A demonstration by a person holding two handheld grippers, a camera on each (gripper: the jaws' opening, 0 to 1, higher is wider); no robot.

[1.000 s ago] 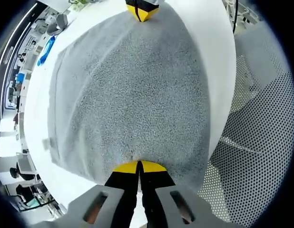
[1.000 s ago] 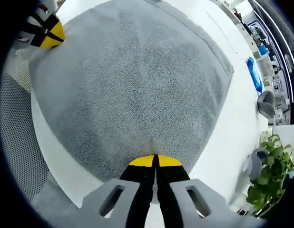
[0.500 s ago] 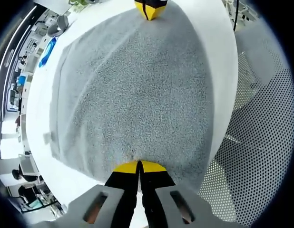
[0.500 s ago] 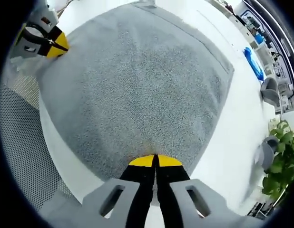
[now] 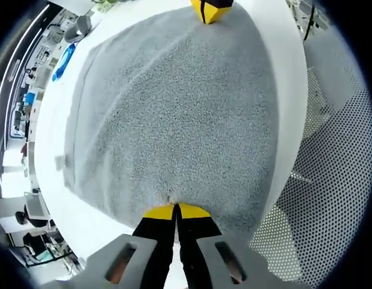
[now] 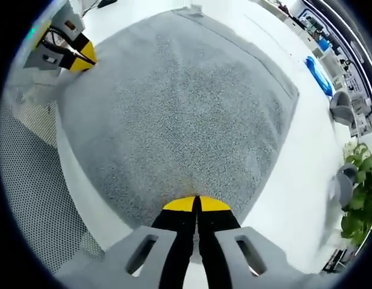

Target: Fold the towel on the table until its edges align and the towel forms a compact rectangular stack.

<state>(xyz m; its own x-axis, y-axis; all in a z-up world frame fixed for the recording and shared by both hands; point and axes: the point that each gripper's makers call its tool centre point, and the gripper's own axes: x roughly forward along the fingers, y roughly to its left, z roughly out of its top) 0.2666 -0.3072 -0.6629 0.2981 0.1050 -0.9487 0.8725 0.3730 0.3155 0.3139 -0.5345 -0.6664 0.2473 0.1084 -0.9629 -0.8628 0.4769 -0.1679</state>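
A grey terry towel point(image 5: 174, 108) lies spread on the white table point(image 5: 50, 126). In the left gripper view my left gripper point(image 5: 176, 208) is shut on the towel's near edge, and the right gripper point(image 5: 210, 9) pinches the same edge far across. In the right gripper view the towel point(image 6: 180, 102) stretches away from my right gripper point(image 6: 195, 201), which is shut on its corner. The left gripper point(image 6: 77, 54) holds the other corner at the upper left. The held edge is lifted slightly off the table.
The table edge runs along the held side, with a perforated grey floor point(image 5: 330, 180) beyond it. A blue object point(image 6: 318, 75) lies on the far side. A potted plant point(image 6: 360, 198) and a grey chair point(image 6: 342, 108) stand past the table.
Both cameras have shifted a little along the table edge, with the towel edge still held. The other gripper has drifted in each view. The towel's held edge looks slightly more raised.
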